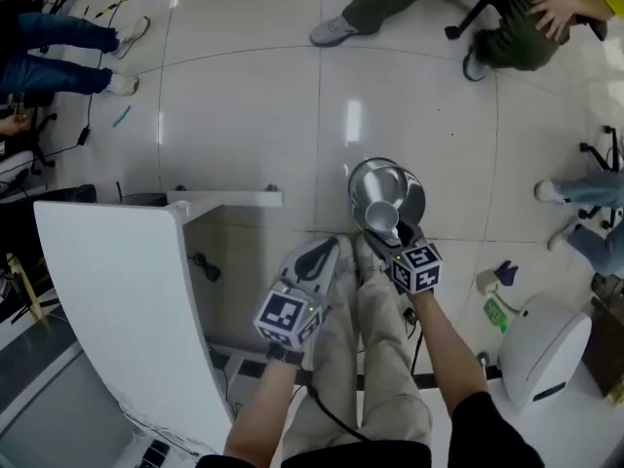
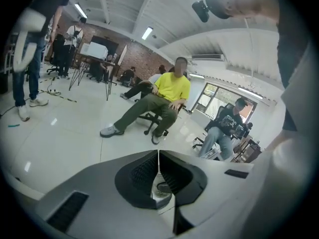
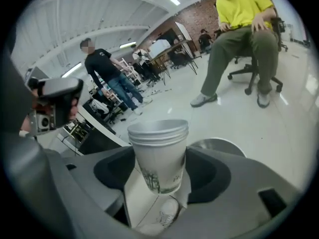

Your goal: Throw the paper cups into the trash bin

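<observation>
Right tongs (image 3: 160, 159) are gripping a stack of nested paper cups (image 3: 158, 153), jaws standing wide and pressing on the stack's two sides; the cups are sitting upright, rims up, with green print showing on the wall. In the head view the stack is lying over the open mouth of the round silver trash bin (image 1: 417, 189), which is standing on the tiled floor (image 1: 244, 115) just ahead of the person's feet; the bin's rim is also showing just behind the cups in the right gripper view. Left tongs (image 2: 158, 158) are closed tip to tip, holding nothing, and hanging beside the right ones, clear of the bin. A white bench (image 1: 127, 291) is standing to the left. A person in a yellow shirt (image 2: 172, 89) is sitting well beyond.
</observation>
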`<state>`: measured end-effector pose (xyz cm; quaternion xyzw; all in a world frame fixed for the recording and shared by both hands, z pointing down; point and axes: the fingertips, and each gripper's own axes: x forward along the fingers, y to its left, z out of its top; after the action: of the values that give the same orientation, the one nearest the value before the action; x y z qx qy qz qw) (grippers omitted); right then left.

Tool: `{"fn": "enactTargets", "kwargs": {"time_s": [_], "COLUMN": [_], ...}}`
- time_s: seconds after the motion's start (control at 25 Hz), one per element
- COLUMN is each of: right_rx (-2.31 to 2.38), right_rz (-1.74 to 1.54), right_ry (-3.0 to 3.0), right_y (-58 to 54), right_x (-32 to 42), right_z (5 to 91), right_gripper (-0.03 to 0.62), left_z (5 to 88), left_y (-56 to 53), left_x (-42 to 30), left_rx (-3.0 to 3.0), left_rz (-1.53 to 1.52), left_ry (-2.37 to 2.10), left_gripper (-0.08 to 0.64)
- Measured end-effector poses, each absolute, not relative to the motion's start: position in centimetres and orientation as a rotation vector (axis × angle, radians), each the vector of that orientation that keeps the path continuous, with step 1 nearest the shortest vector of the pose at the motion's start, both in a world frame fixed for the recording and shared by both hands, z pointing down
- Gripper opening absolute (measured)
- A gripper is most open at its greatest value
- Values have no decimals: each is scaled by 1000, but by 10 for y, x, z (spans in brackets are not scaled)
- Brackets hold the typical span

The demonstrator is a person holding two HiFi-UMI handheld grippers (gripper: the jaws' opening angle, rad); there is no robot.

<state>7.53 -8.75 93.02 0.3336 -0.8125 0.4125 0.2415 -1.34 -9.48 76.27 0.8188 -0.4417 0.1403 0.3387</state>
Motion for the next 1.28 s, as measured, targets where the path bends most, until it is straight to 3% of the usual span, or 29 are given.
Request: {"fn": "enactTargets", "kwargs": {"time_s": [0.28,0.56,0.64,0.92,1.04,1.16,1.28], "right_rx": [826,735,749,892,927,946,984], "right_rz": [1298,1346,1357,1394,1337,1266,1158], "right_ry": [-1920,-1645,-1662,-1907,-2040,-2177,-2319], "right_y": [-103,-88,-88,-81,-78,-86,-98], "right_x": [71,71,72,79,84,83,74], "right_z": [1123,1205,1192,1077,1008,930,838], "right_gripper": [325,349,396,390,328,188,115], "left_z": [910,948,942,882,845,806,756], "left_y": [-104,-98,-93,-83,-79,-84,-93], "left_x": [13,18,15,6,12,17,15], "left_rx": [2035,1967,1960,1957,1974,2015,2065], "left_rz": [450,480,489,486,485,475,456], "left_ry": [-1040,-1008,-1006,-1025,-1020,-1025,-1046], "left_gripper": [14,14,14,14,14,14,14]}}
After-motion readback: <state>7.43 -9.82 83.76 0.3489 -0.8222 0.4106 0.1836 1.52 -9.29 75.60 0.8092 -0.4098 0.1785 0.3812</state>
